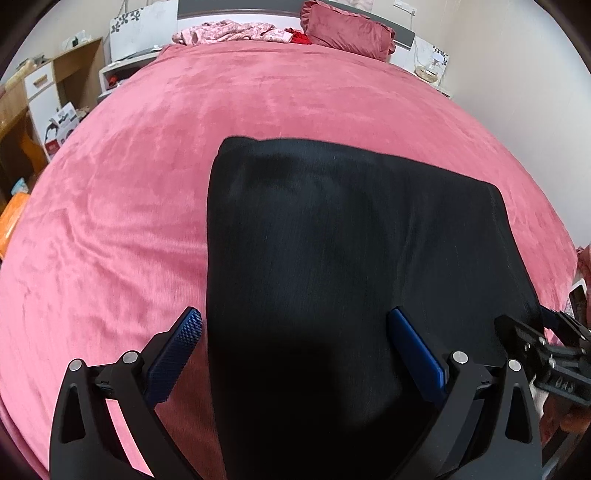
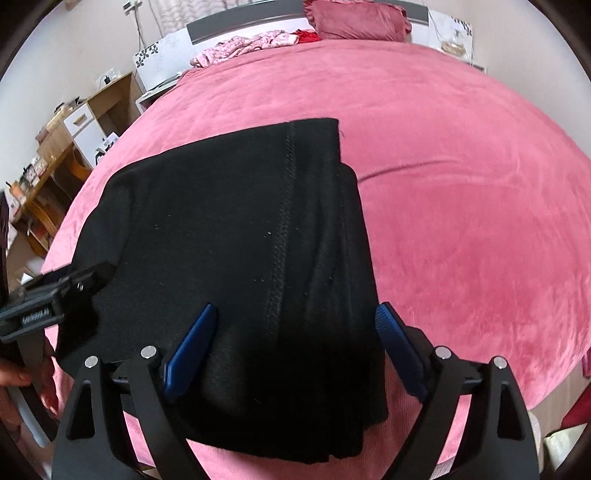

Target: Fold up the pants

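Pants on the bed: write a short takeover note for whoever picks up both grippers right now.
Left gripper: open, over the pants' left edge, gripping nothing.
Right gripper: open, over the pants' right edge, gripping nothing.
Pants: black, folded into a compact stack, flat on the pink bedspread near its front edge.
Done: pants lie folded and released.
Left: probably only a check or smoothing; draw both grippers back.

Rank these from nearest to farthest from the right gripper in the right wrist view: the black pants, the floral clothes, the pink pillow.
1. Black pants: between the open fingers of the right gripper.
2. Floral clothes: far end of the bed, left.
3. Pink pillow: at the headboard, barely farther; close call with the clothes.
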`<state>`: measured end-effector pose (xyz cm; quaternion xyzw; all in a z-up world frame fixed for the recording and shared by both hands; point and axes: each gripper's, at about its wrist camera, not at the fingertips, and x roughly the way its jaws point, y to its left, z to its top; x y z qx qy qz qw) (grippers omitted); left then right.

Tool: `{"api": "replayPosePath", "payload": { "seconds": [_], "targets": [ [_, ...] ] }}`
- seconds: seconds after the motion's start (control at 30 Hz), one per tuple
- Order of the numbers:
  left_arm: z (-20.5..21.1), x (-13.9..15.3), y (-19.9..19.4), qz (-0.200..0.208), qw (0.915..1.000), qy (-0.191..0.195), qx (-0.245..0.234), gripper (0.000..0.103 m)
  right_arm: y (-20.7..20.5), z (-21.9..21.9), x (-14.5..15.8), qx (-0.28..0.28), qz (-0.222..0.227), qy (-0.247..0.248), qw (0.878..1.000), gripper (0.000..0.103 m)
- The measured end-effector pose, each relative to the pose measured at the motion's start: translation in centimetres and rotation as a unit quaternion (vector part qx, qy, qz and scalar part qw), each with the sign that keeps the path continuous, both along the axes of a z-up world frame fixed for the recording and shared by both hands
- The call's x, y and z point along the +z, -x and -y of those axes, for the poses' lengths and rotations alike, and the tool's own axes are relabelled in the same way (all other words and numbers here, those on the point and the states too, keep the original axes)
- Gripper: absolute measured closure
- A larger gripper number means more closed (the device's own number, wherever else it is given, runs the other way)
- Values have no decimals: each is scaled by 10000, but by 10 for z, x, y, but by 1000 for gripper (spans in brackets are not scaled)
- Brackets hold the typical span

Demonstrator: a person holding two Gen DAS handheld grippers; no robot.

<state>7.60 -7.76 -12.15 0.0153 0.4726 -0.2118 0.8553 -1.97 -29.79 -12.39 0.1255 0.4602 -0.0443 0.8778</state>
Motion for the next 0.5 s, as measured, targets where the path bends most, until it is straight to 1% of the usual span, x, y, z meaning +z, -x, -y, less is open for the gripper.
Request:
{"api": "replayPosePath", "payload": {
  "seconds": [0.1, 0.17, 0.2, 0.23, 0.27, 0.3, 0.37, 0.47, 0.5],
  "targets": [
    [-7, 0, 7, -95, 9999, 117, -25, 3, 3, 7, -1, -46, -59, -243, 9997, 15],
    [-16, -1, 12, -193, 9992, 330, -72, 3, 5, 12, -1, -57, -50, -458, 9989, 15],
    [-24, -2, 15, -283, 9981, 542, -112, 3, 6, 13, -1, -56, -31, -567, 9984, 15],
    [-32, -5, 17, -405, 9959, 795, -160, 3, 8, 17, -2, -57, -14, -740, 9972, 15],
    [-37, -7, 18, -493, 9939, 967, -179, 3, 9, 21, -5, -66, -8, -939, 9956, 14],
    [-46, -12, 18, -635, 9903, 1219, -200, 3, 10, 25, -6, -83, -8, -1091, 9940, 14],
    [-57, -18, 18, -829, 9843, 1538, -239, 3, 12, 33, -9, -148, -16, -1386, 9902, 14],
    [-65, -22, 18, -970, 9777, 1834, -338, 3, 15, 45, -20, -250, -92, -1967, 9801, 14],
    [-65, -23, 18, -999, 9758, 1907, -379, 3, 16, 48, -22, -269, -93, -2083, 9777, 14]
  ]
}}
